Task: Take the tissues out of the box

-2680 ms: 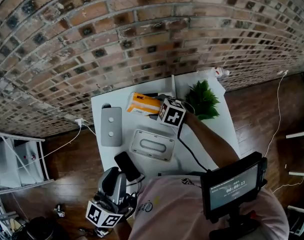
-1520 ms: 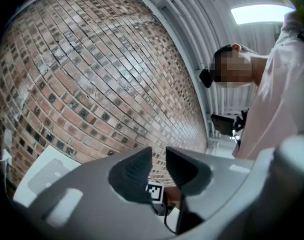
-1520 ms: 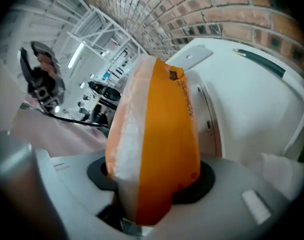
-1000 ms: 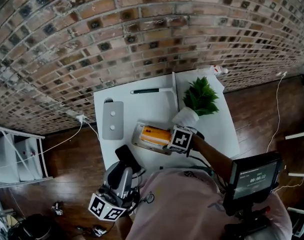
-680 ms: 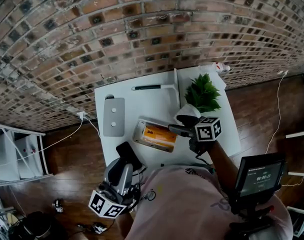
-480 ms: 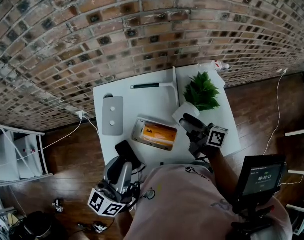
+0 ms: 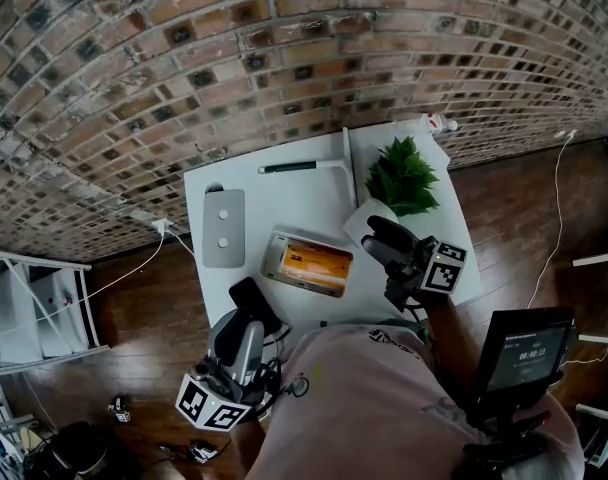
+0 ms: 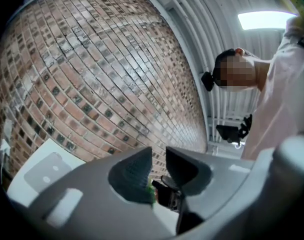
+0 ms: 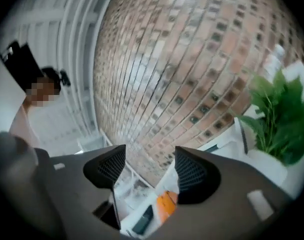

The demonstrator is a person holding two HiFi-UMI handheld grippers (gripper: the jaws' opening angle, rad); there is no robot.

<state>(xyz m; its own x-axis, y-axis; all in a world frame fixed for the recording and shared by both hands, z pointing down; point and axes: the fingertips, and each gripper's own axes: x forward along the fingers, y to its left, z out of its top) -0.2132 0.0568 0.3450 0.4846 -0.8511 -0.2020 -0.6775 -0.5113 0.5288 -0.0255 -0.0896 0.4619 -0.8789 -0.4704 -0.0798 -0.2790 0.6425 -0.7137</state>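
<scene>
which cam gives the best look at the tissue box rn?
Head view: the tissue box lies whole on the white table, with an orange pack in it. The right gripper view catches only an orange sliver near its bottom edge. The left gripper view doesn't show it.

Your tissue box (image 7: 272, 260) lay flat on the white table (image 7: 284, 203), near the middle and a little closer to your side. It was a low, pale box with round corners. It sat turned a bit, so its long side ran slantwise across the table. An orange pack of tissues (image 7: 320, 264) lay flat on top of it or inside it; you could not tell which from above. The pack lined up with the box and covered most of it, leaving a pale strip bare at the left end.
</scene>
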